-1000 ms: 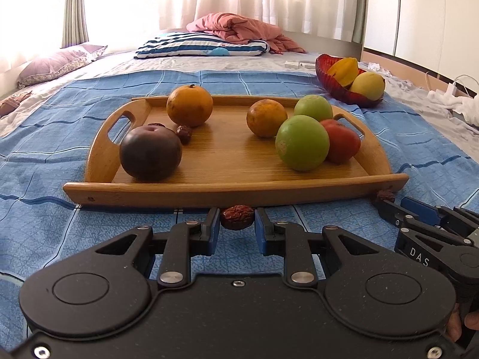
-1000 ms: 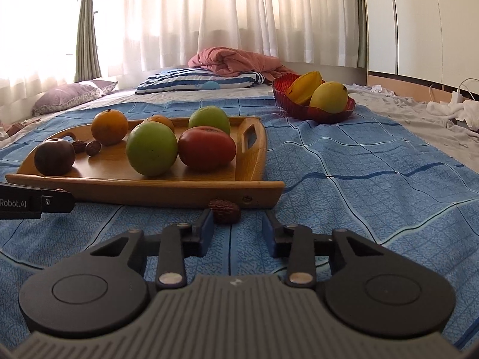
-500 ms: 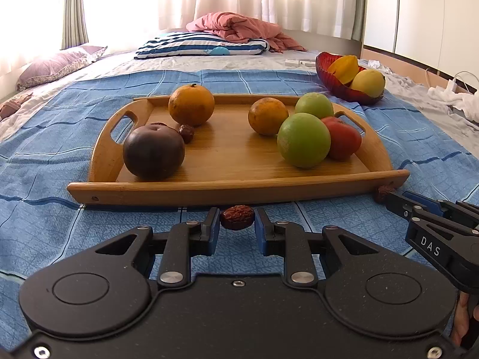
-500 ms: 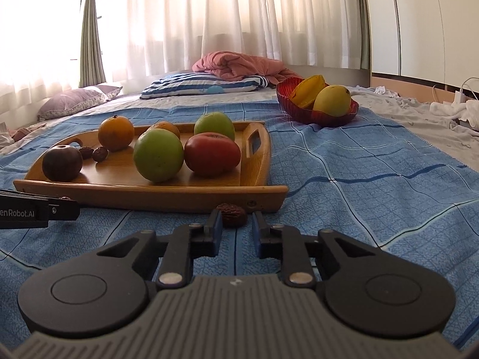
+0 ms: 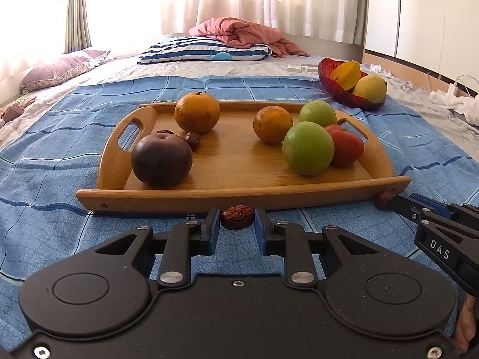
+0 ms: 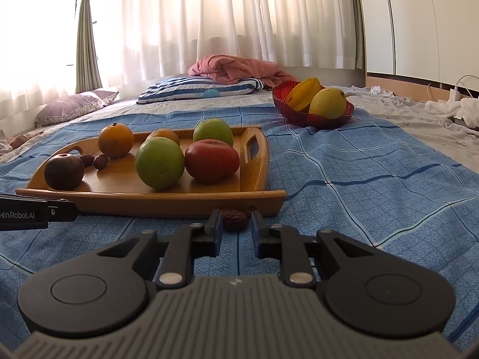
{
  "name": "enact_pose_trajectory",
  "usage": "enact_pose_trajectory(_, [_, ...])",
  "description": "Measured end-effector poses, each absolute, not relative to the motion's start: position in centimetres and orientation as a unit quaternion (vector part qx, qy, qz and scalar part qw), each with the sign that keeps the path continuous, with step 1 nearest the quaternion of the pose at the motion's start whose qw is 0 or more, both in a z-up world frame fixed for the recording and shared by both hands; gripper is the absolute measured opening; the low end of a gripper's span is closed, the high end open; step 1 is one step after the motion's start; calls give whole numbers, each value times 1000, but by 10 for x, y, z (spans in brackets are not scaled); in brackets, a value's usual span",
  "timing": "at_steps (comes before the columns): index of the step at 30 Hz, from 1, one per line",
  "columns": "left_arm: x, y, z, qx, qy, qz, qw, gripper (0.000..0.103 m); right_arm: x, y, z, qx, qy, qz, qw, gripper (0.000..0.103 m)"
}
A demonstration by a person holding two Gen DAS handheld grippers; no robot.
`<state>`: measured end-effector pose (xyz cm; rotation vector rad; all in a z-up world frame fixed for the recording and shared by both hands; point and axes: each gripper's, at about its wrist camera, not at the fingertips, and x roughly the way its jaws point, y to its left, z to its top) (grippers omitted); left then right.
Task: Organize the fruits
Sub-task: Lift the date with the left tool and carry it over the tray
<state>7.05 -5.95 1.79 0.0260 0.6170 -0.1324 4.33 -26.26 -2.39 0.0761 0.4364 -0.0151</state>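
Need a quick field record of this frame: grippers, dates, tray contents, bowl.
left gripper: shut on a red date, in front of the wooden tray
right gripper: fingers either side of second date by the tray's corner; contact cannot be told
on tray: dark round fruit, two oranges, two green fruits, one red fruit, two small dates
red bowl: two yellow fruits, beyond the tray
surface: blue blanket

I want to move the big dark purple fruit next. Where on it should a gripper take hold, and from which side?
Grip the dark purple fruit across its widest middle, jaws opened wide, coming from the tray's near long edge. It is round, sits nearest that edge, and two dried red dates lie just behind it, so a rear approach looks crowded.
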Motion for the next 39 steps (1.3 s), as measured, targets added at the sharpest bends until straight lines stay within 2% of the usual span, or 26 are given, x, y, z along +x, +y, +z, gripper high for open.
enact_pose_trajectory(12, [66, -59, 24, 14, 291, -69, 954, 24, 41, -250, -16, 13, 205, 8, 979, 26])
enact_pose_trajectory(14, [66, -58, 24, 15, 290, -69, 954, 24, 42, -247, -16, 9, 205, 0, 979, 34])
enact_pose_trajectory(15, [66, -57, 24, 15, 289, -70, 955, 24, 43, -247, -17, 8, 207, -3, 978, 34])
enact_pose_trajectory(17, [67, -56, 24, 13, 290, -70, 954, 24, 46, -246, -19, 5, 212, -14, 977, 48])
enact_pose_trajectory(21, [67, -54, 23, 12, 289, -69, 955, 24, 57, -244, -20, 1, 236, -19, 971, 49])
enact_pose_trajectory(24, [67, -51, 22, 10, 290, -67, 955, 24, 65, -242, -20, -2, 254, -17, 967, 55])
enact_pose_trajectory(29, [69, -49, 20, 8, 292, -64, 954, 24, 77, -243, -20, 8, 278, -18, 960, 55])
enact_pose_trajectory(30, [69, -49, 20, 8, 292, -64, 954, 24, 78, -244, -19, 12, 281, -17, 960, 52])
enact_pose_trajectory(31, [70, -49, 20, 9, 293, -63, 954, 24, 79, -244, -19, 16, 282, -16, 959, 38])
enact_pose_trajectory(32, [70, -48, 20, 9, 293, -63, 954, 24, 80, -244, -19, 16, 282, -16, 959, 34])
enact_pose_trajectory(39, [74, -46, 22, 11, 288, -60, 956, 24, 75, -240, -14, -1, 263, -4, 965, 30])
